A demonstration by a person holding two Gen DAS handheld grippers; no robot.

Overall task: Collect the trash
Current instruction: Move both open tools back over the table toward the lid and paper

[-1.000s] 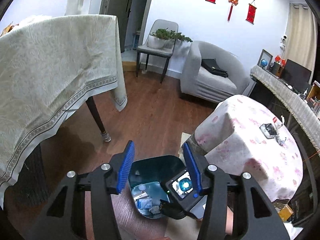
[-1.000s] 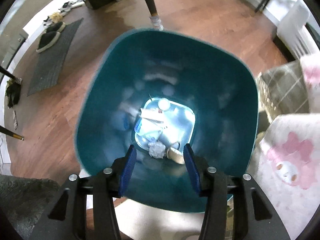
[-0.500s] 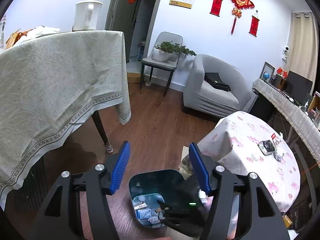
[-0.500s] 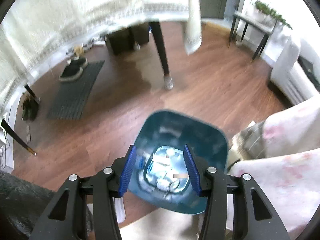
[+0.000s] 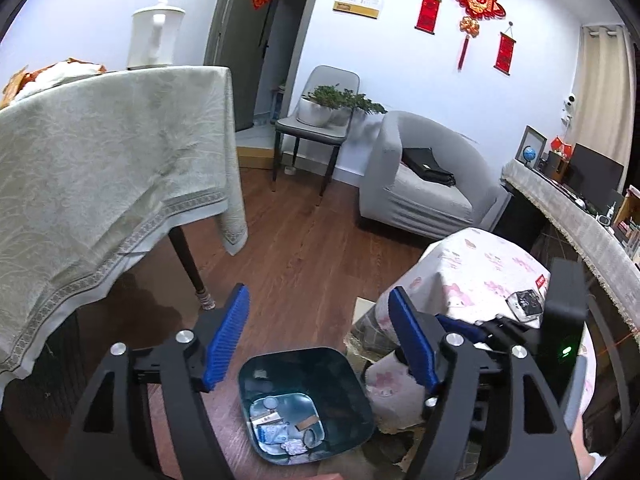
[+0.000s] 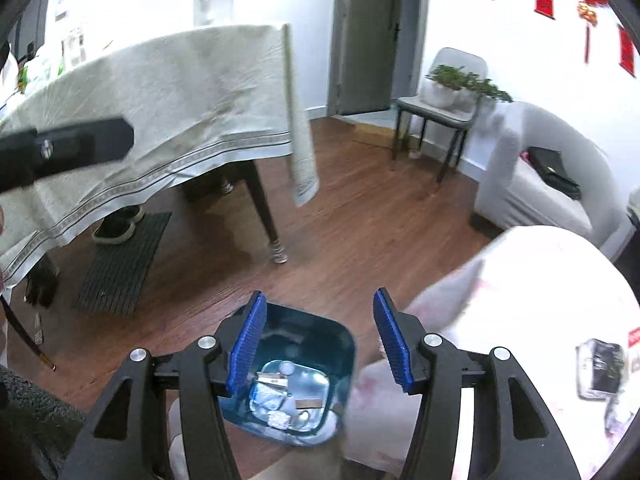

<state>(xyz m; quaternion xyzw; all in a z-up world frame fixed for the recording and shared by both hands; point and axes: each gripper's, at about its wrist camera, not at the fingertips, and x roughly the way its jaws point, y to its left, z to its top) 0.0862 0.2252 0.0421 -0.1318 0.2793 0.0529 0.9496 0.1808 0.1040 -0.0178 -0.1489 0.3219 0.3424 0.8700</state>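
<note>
Beside the bin stands a pink-patterned table, near a sofa.

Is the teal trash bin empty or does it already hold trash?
Holds trash: the bin has crumpled paper and wrappers on its bottom, far from full.

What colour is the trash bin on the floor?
Dark teal bin, with a pale, shiny bottom where the trash lies. The left wrist view shows it best.

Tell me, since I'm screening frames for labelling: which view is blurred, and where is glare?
Right wrist view: motion-smeared, especially the pink-patterned tablecloth, and the wall is overexposed. Left wrist view: sharper, with fisheye bending; glare on the teal bin's shiny bottom.
</note>
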